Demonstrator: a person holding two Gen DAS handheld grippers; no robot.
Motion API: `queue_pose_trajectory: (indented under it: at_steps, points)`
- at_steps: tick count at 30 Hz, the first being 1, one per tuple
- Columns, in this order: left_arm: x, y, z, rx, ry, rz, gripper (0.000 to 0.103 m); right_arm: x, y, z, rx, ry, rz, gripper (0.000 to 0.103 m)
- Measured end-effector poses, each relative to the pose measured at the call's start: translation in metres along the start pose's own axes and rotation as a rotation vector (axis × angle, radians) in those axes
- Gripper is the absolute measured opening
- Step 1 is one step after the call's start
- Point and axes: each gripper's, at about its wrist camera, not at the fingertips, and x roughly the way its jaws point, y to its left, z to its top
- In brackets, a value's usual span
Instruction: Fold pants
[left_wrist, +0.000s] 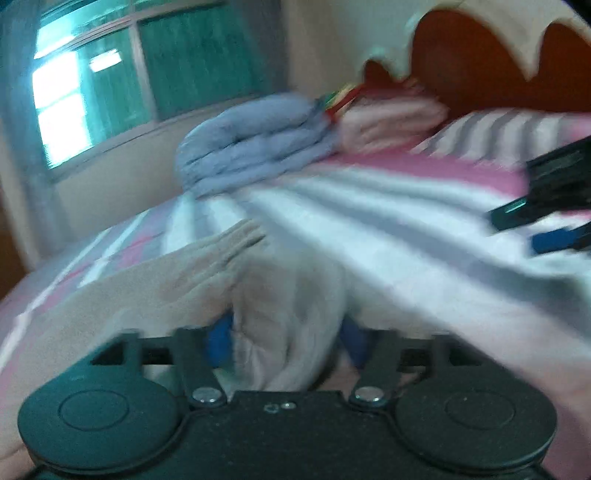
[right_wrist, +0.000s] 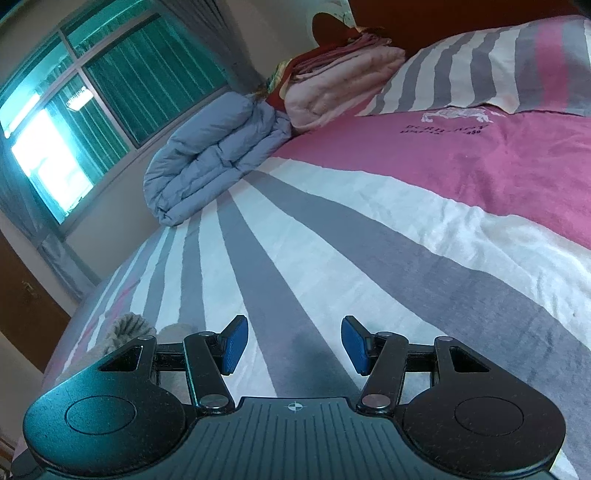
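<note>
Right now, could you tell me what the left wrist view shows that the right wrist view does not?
Only the left wrist view, blurred, shows the left gripper with bunched beige fabric pants between its blue pads, plus the right gripper seen from outside.

Only the right wrist view shows the right gripper open over the striped bedspread, nothing between its fingers, and a printed logo on the pink band.

Both show the folded grey-blue quilt, the folded pink blanket and the green-curtained window.
</note>
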Motion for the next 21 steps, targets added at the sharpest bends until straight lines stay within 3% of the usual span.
queue_pose_trajectory:
  at_steps: [2,5,7,9,11,12,13,15,16,19,21]
  points:
    - [-0.016,-0.004,-0.001,0.041,-0.059,-0.046,0.079,0.001,0.0,0.0,-0.001,0.004,-0.004,0.056]
    - [-0.041,0.016,-0.006,0.026,-0.11,-0.06,0.079,-0.002,0.003,0.0,-0.01,-0.001,0.008,0.056]
    - [-0.061,0.049,-0.014,-0.014,-0.116,0.008,0.079,-0.005,0.004,-0.001,-0.012,-0.01,0.046,0.056]
    - [-0.085,0.095,-0.028,-0.094,-0.139,0.088,0.089,-0.008,0.01,-0.003,-0.023,0.002,0.129,0.056]
    - [-0.104,0.138,-0.046,-0.162,-0.132,0.183,0.09,-0.007,0.019,-0.008,-0.022,0.047,0.243,0.056]
    - [-0.11,0.157,-0.055,-0.195,-0.121,0.217,0.09,-0.006,0.026,-0.012,-0.027,0.065,0.306,0.059]
    - [-0.116,0.175,-0.065,-0.23,-0.101,0.258,0.09,-0.004,0.033,-0.014,-0.036,0.085,0.347,0.073]
    - [-0.122,0.203,-0.085,-0.294,-0.053,0.356,0.09,0.001,0.05,-0.023,-0.043,0.129,0.415,0.086]
    - [-0.125,0.215,-0.096,-0.351,-0.029,0.389,0.09,0.004,0.057,-0.028,-0.042,0.15,0.44,0.086]
    - [-0.132,0.243,-0.117,-0.55,-0.001,0.434,0.09,0.019,0.072,-0.04,-0.023,0.227,0.439,0.086]
    - [-0.132,0.25,-0.122,-0.604,0.006,0.44,0.091,0.034,0.076,-0.047,0.013,0.291,0.406,0.086]
